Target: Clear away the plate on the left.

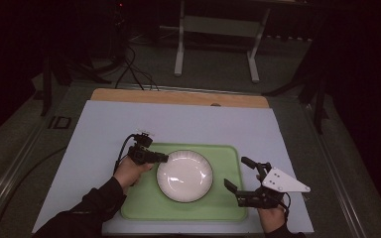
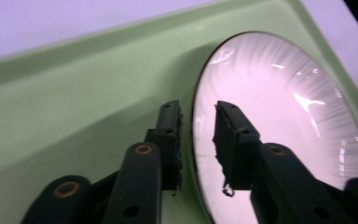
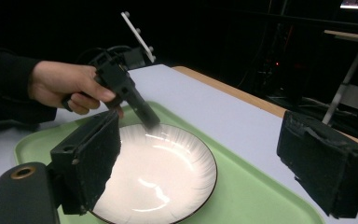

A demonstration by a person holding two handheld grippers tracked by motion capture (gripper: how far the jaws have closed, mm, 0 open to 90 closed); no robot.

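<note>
Nearest the person, a green tray (image 1: 144,206) is seen lying on the pale sheet (image 1: 99,129) that covers the table, and a white plate (image 1: 184,175) with a dark rim is set in the tray, toward its middle and far side. The right gripper (image 1: 240,173) is held just off the tray's right edge, above the sheet, by the right hand (image 1: 272,216), which comes in from the bottom; its jaws are spread wide apart and nothing is held between them. They are pointed leftward toward the plate without touching it. In the right gripper view the two black pads are seen well apart, with the plate and tray between and beyond them.

Farther in, the left gripper (image 1: 161,158) is gripped by the left hand (image 1: 130,170) in a dark sleeve (image 1: 87,210), tilted down at the plate's left rim. In the left gripper view its jaws are seen parted by a narrow gap that straddles the rim; whether the rim is touched cannot be told.

Beyond the sheet, a strip of wooden tabletop (image 1: 178,96) is exposed. Cables (image 1: 134,69) and a white stand (image 1: 218,37) are seen on the dark floor.
</note>
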